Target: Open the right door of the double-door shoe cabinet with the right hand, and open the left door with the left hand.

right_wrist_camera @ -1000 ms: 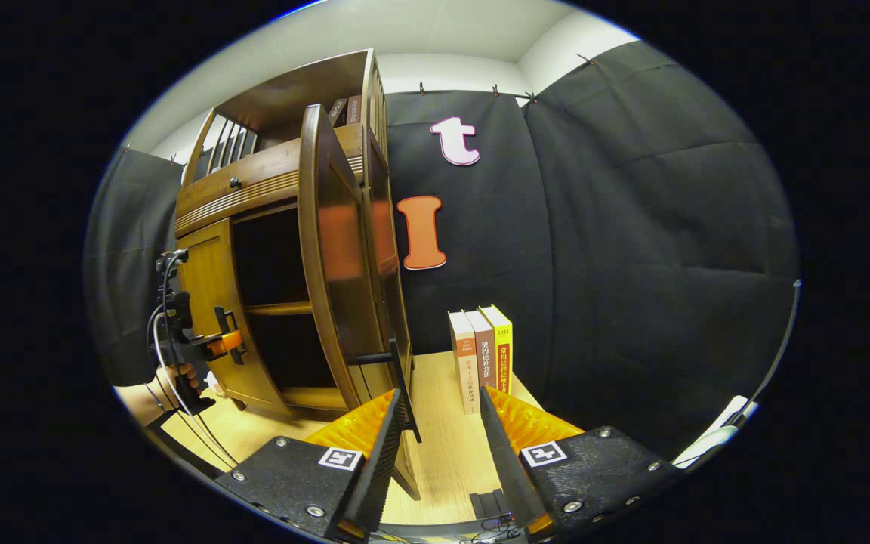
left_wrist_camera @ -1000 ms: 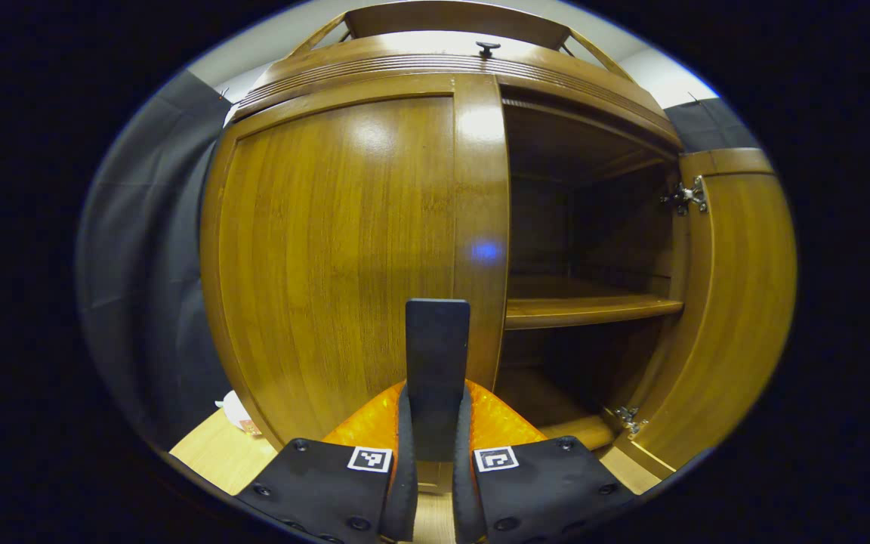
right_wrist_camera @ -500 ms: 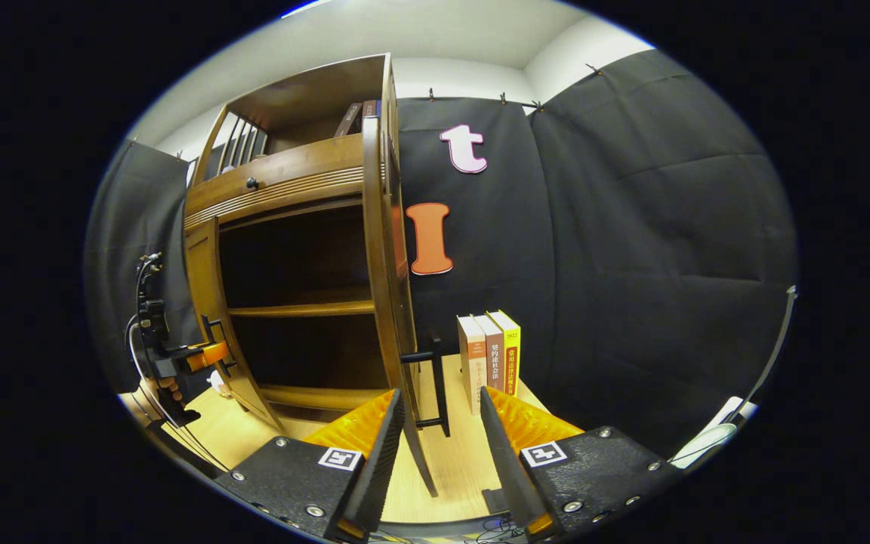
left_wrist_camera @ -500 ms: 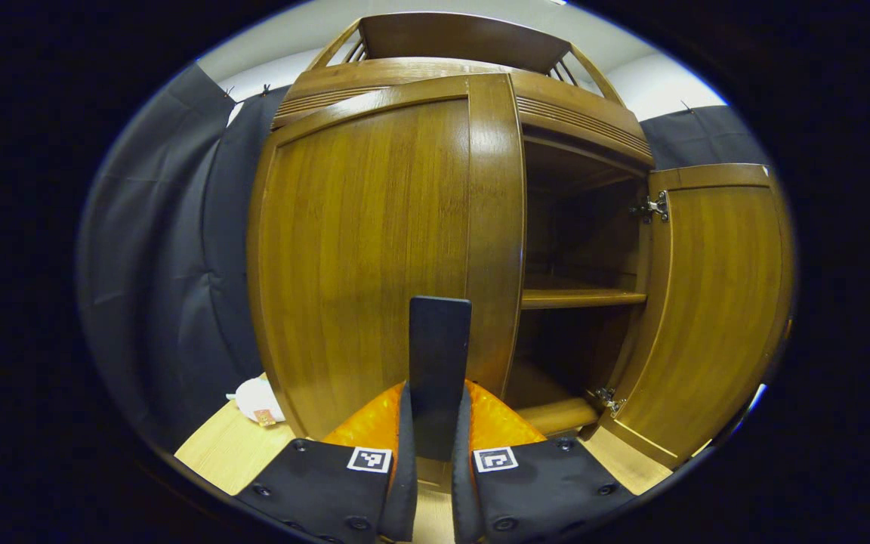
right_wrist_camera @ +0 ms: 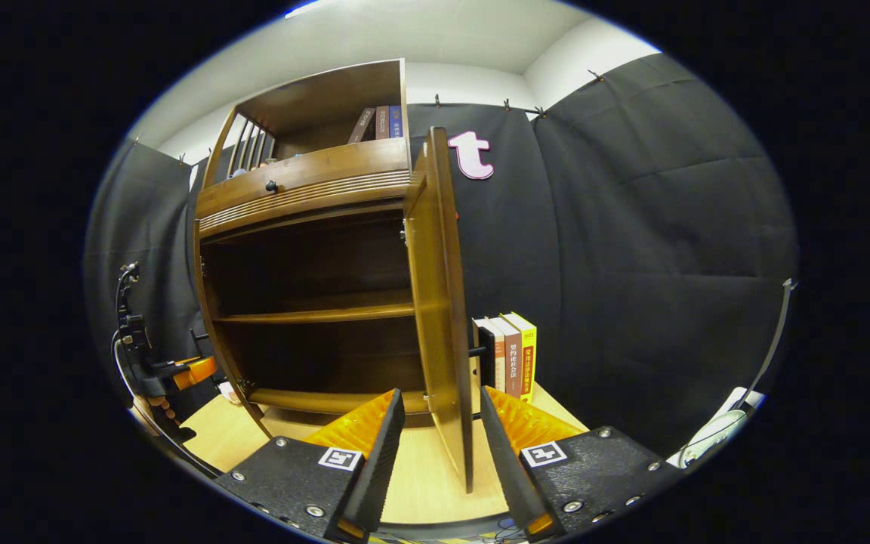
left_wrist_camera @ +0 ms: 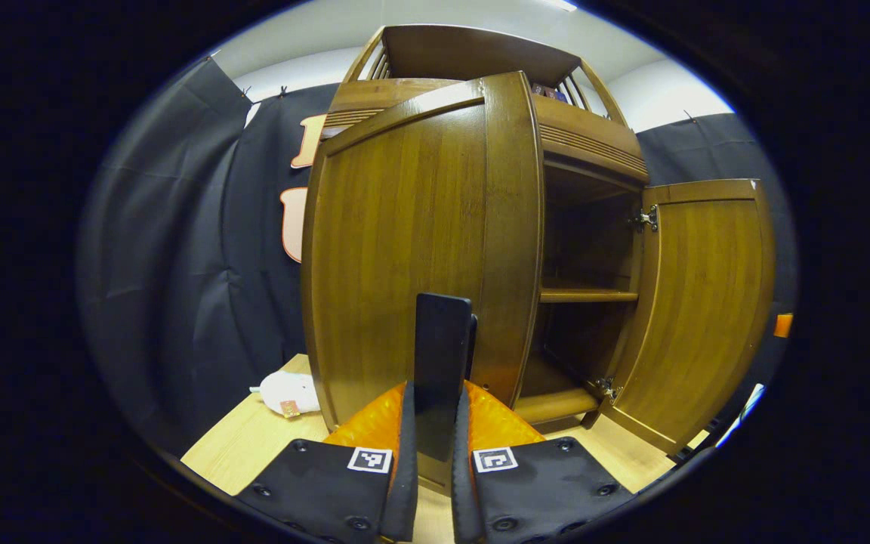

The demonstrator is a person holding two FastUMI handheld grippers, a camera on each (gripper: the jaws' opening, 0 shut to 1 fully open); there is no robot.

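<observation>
Cabinet doors stand swung outward. Left gripper is clamped on the left door handle; right gripper is spread beside the right door edge — untouching. Risk — pulling off the hinge's arc could slip the handle.

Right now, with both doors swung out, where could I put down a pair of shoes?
The shelf and the cabinet floor under it look bare, though the interior is dark. The tabletop before the cabinet, between the doors, is open too. It gets tight by the right door, where books stand, and beside the left door, where a white toy lies.
</observation>
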